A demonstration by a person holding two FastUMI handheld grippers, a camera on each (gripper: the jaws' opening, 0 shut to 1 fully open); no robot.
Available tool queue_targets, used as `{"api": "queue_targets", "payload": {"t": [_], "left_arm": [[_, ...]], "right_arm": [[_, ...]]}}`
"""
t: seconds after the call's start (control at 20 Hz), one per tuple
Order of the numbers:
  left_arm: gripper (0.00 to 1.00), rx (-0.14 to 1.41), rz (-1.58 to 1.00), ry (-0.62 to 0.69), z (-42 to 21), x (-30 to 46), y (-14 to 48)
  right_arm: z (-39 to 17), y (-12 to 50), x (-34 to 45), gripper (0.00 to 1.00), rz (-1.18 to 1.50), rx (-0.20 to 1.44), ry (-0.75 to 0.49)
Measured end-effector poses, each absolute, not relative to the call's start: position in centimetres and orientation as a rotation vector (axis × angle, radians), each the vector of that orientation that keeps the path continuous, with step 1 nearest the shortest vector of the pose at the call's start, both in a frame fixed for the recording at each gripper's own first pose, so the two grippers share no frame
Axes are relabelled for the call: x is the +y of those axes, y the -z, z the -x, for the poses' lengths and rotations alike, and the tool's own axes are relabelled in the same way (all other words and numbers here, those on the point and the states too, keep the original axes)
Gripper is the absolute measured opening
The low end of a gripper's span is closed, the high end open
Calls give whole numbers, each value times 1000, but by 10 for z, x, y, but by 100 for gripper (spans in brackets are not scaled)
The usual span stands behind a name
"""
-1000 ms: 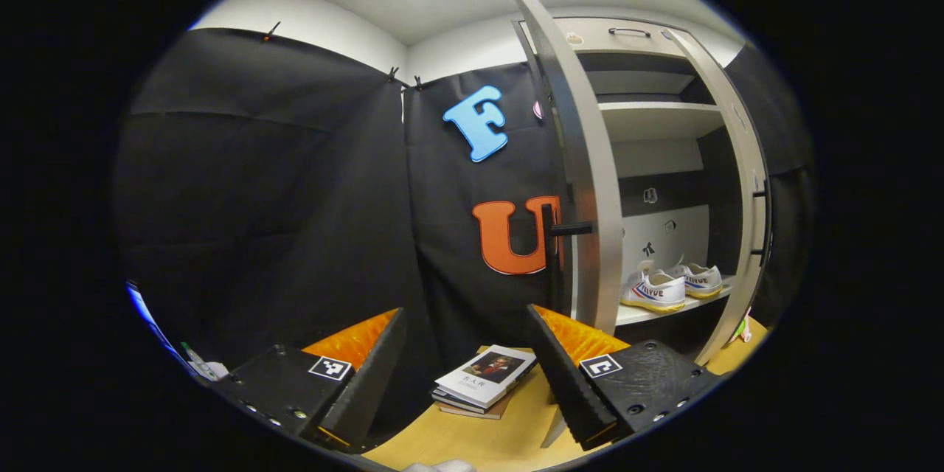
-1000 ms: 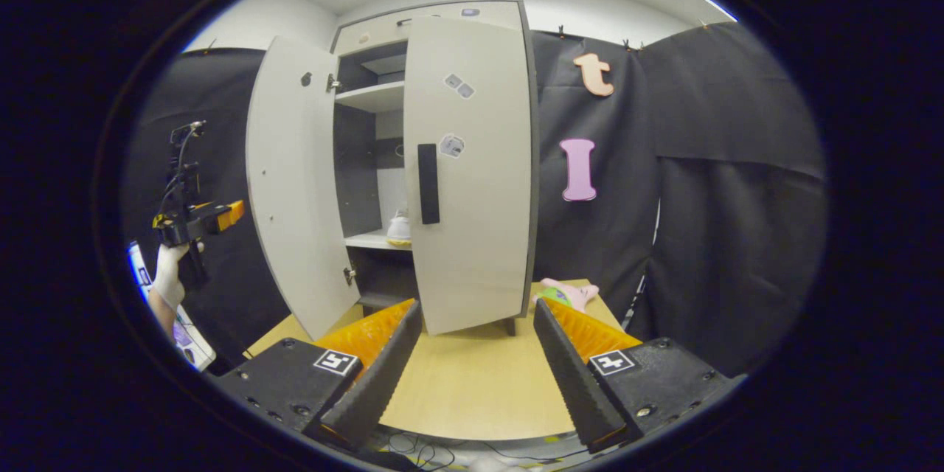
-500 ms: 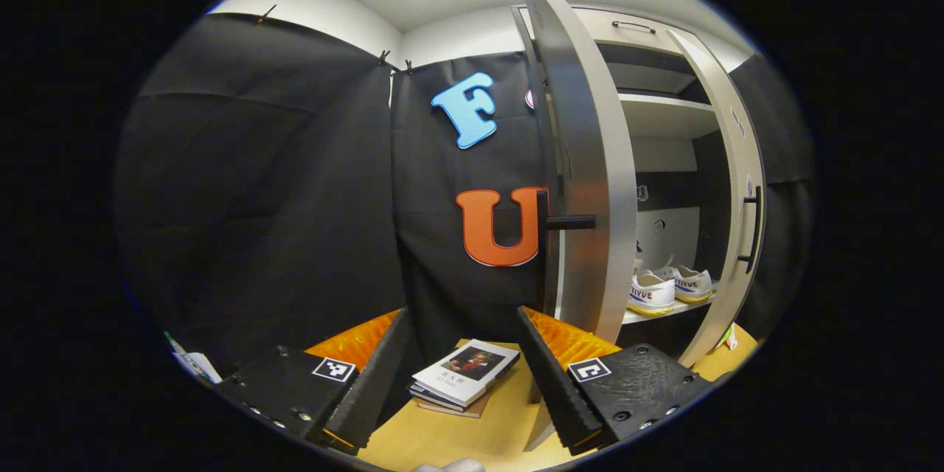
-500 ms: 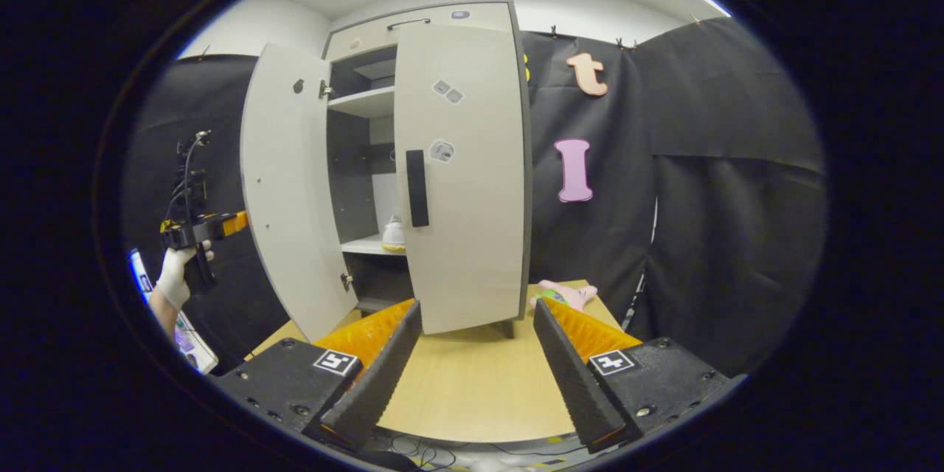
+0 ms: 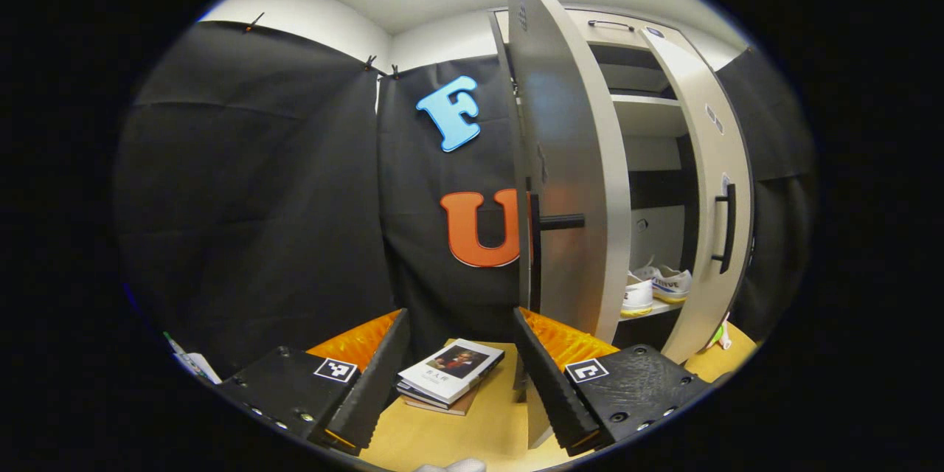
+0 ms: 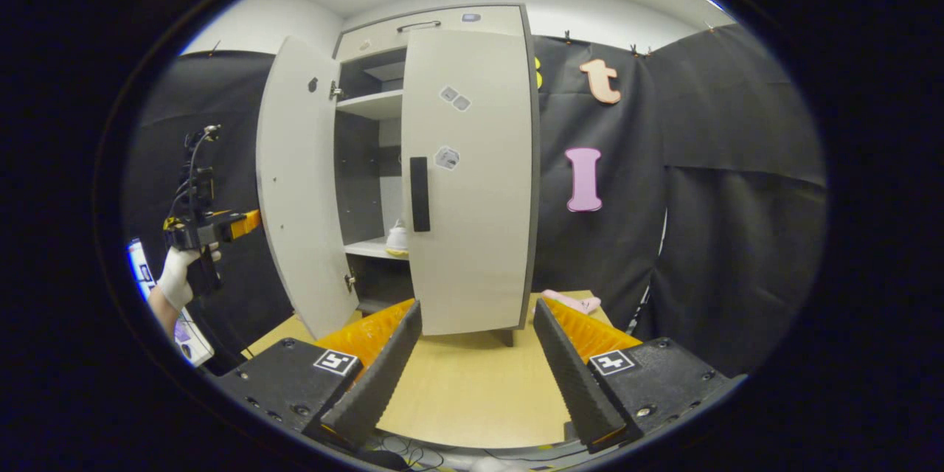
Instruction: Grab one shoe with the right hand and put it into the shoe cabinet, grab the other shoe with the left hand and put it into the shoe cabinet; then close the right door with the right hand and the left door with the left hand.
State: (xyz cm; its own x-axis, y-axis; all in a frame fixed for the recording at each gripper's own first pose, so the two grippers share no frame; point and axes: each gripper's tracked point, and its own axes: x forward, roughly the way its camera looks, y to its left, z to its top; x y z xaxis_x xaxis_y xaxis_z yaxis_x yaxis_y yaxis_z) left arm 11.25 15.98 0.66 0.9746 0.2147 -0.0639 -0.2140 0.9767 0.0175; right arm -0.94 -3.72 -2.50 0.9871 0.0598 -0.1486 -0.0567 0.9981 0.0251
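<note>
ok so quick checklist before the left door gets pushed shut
1. White shoes on the cabinet shelf, not sticking out past it: ok.
2. Left tongs open and holding nothing: ok.
3. Left tongs touching the grey left door: not ok, they sit just behind it.
4. Grey right door fully shut: not ok, slightly ajar.
5. Right tongs open, back from the doors: ok.
6. Stack of books on the wooden table out of the door's swing: cannot tell.

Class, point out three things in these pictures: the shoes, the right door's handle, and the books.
shoes [image 5: 667,283], left gripper view, the farther shoe's side.
right door's handle [image 6: 420,194], right gripper view, mid-bar.
books [image 5: 450,373], left gripper view, top cover.
</note>
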Motion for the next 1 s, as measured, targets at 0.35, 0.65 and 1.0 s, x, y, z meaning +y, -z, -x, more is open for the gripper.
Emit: {"api": "queue_targets", "payload": {"t": [0.35,0.65,1.0], "left_arm": [[87,68,28,-88,-129,89,-8],[96,84,17,-7,-150,22,-12],[96,89,-10,-2,-136,3,-15]], "right_arm": [[7,27,-53,99,-15,165,-62],[15,23,-78,99,-20,152,-38],[13,17,-90,99,-47,141,-19]]}}
